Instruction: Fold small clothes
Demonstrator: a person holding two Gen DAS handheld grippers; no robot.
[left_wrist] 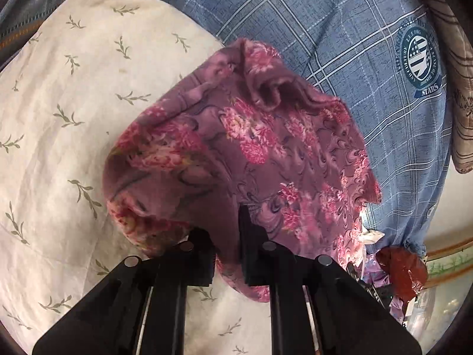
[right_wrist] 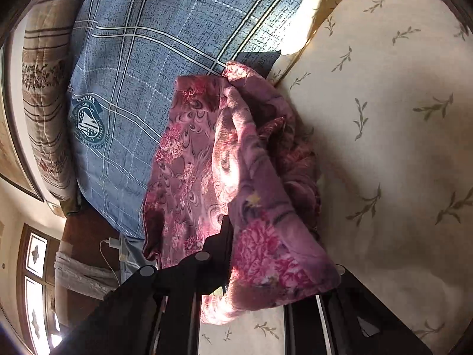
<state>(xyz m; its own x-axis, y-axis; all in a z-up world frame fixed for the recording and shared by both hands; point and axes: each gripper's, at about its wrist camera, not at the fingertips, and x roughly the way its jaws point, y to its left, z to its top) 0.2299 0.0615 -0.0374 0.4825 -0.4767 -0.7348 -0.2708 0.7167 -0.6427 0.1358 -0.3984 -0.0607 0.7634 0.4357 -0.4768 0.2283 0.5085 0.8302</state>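
Cream leaf-print sheet (left_wrist: 59,148) fills the 9 o'clock side in the left wrist view; blue plaid cover (left_wrist: 340,44) with a round crest runs 12 to 3 o'clock, rim cut off. Brown quilt (right_wrist: 44,88) at 9 o'clock in the right view, partly out of frame.

Purple floral garment (left_wrist: 251,148) hangs bunched at centre, lifted off the sheet, its shape hard to read.

Left gripper (left_wrist: 226,254) points toward 12 o'clock, jaws closed on the garment's lower edge. Right gripper (right_wrist: 266,266) likewise clamps cloth; its right finger is buried under fabric.
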